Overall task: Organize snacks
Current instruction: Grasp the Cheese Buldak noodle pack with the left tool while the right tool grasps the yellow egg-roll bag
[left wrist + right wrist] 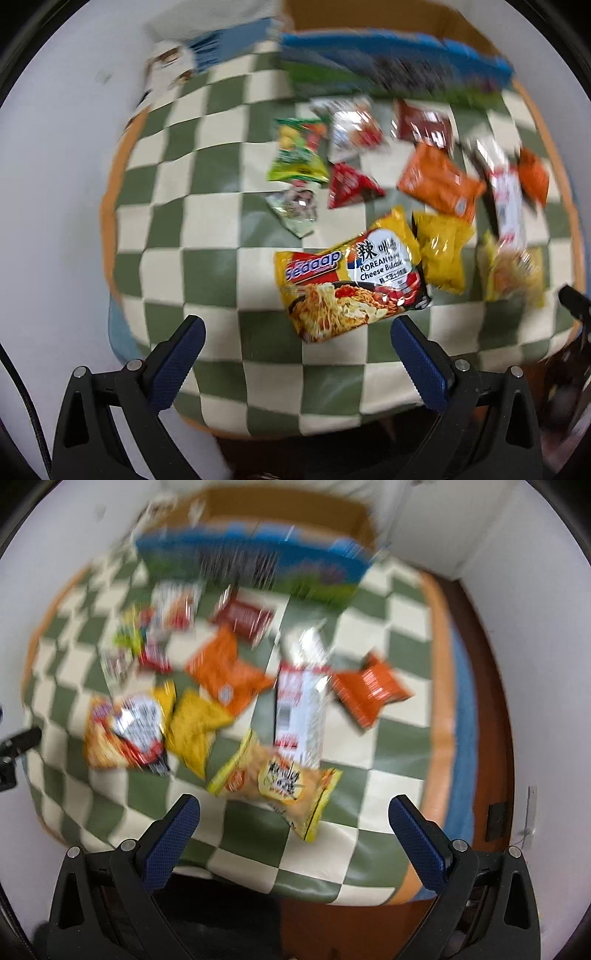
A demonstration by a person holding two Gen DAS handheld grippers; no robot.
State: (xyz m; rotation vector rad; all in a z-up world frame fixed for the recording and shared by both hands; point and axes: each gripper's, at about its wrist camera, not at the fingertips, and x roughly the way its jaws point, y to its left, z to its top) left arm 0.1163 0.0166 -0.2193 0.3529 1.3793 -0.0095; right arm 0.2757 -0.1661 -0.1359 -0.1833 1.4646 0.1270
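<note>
Several snack packets lie scattered on a green-and-cream checked cloth (221,258). A yellow Sedaap noodle pack (351,273) lies just beyond my left gripper (295,328), which is open and holds nothing. Beside it lie a plain yellow bag (443,251), an orange bag (439,181), a red packet (351,181) and a green packet (295,155). My right gripper (295,805) is open too, hovering just short of a pale yellow noodle pack (277,779). Farther off are a white-and-red packet (301,709) and an orange bag (369,686).
A blue-and-green box (255,565) stands at the far edge of the cloth with a cardboard box (288,506) behind it. The table's orange rim (439,664) and red-brown floor (484,701) show on the right. Both views are motion-blurred.
</note>
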